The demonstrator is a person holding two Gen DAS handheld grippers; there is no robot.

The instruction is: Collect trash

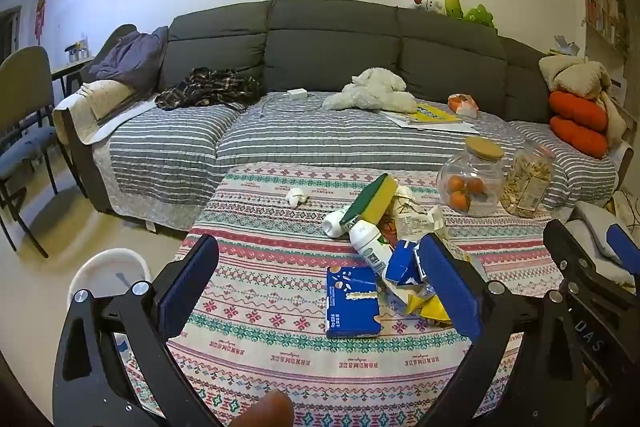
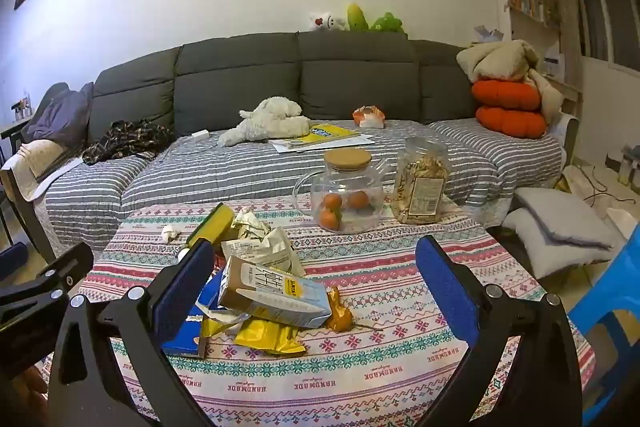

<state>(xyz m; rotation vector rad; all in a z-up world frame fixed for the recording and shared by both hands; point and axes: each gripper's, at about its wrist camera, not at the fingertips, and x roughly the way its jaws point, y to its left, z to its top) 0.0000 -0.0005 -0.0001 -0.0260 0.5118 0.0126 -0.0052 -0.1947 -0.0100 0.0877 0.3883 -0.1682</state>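
Note:
A heap of trash lies on the patterned tablecloth (image 1: 280, 355): a flat blue box (image 1: 352, 301), a white bottle (image 1: 366, 237), a yellow-green sponge (image 1: 372, 201), crumpled wrappers (image 1: 416, 215) and yellow foil (image 1: 430, 307). A small paper wad (image 1: 297, 195) lies apart, farther left. My left gripper (image 1: 318, 291) is open above the cloth, the blue box between its fingers but untouched. In the right wrist view a milk carton (image 2: 276, 293) tops the heap beside yellow foil (image 2: 268, 337) and an orange wrapper (image 2: 340, 313). My right gripper (image 2: 316, 287) is open, holding nothing.
A glass jar of oranges (image 2: 346, 199) and a plastic snack jar (image 2: 422, 183) stand at the table's far side. A white bin (image 1: 110, 273) sits on the floor left of the table. Behind is a grey sofa (image 1: 332, 39); a blue stool (image 2: 612, 303) stands right.

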